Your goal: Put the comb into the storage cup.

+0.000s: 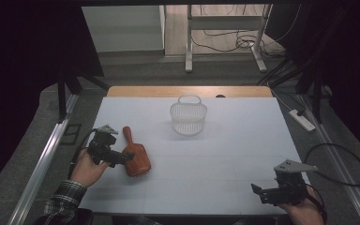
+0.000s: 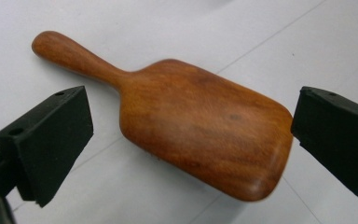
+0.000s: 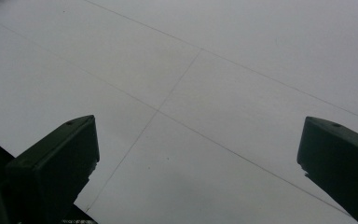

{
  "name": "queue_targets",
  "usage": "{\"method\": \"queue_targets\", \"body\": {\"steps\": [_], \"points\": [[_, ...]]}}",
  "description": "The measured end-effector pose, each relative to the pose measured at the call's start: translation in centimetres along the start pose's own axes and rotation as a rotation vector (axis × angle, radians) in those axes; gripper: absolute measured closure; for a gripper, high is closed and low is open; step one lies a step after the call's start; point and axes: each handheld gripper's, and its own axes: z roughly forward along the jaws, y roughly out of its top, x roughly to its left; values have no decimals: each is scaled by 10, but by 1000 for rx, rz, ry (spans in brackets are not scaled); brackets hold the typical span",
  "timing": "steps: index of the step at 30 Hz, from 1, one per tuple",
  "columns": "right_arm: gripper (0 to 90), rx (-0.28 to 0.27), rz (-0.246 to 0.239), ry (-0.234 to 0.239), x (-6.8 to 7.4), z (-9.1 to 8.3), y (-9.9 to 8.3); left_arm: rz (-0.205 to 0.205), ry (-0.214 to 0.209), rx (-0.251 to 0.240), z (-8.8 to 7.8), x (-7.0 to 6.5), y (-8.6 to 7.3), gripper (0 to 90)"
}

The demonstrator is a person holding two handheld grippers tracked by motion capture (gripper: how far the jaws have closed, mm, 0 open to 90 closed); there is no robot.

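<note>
Left gripper view: the left tool (image 2: 191, 135) is held released astride the reddish-brown wooden paddle brush (image 2: 191, 121), positioned for grasping, while the right tool (image 1: 267, 193) is parked released over the white desk (image 1: 243, 140).

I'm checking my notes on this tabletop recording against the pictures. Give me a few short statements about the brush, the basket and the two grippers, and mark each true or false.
1. The wooden brush lies on the white table. True.
2. The left gripper is shut on the brush. False: its jaws stand open on either side of the brush's broad head.
3. The white basket stands upright, apart from the brush. True.
4. The right gripper holds the basket. False: it is open over bare table near the front right corner.
5. The brush lies inside the basket. False: it lies on the table, to the basket's left.
</note>
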Motion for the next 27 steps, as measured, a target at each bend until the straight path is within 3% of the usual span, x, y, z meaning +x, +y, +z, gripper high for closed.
{"method": "queue_targets", "body": {"steps": [20,27], "points": [[0,5,-6,5,0,0,0,7,-11,39,20,17,25,0],[0,8,-7,7,0,0,0,33,-11,59,28,19,37,0]]}}
